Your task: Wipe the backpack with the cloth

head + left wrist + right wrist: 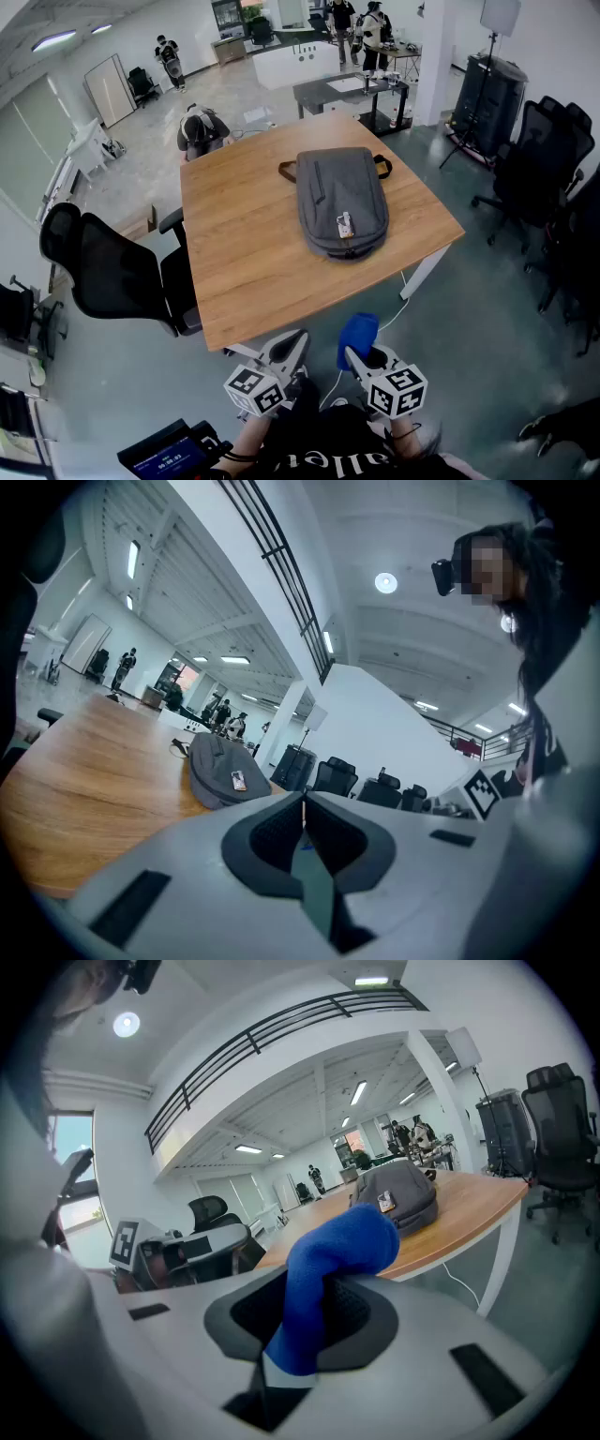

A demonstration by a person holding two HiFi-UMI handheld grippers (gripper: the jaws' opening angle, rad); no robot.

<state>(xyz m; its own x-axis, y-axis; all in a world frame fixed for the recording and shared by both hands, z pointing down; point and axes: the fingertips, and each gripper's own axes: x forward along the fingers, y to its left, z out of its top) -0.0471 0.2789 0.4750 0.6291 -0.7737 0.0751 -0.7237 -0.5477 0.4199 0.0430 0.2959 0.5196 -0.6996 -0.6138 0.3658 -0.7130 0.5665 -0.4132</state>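
Right tongs (312, 1309) pinch blue cloth (343, 1239) before wooden table (242, 262)

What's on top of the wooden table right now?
Only the grey backpack, lying flat, with a small tag on its front. The blue cloth is off the table, in the right gripper. Anything beneath the backpack is covered.

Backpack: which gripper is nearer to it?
Right, slightly. The right gripper, holding the cloth, hangs off the table edge straight before the backpack; the left gripper sits beside it, further left.
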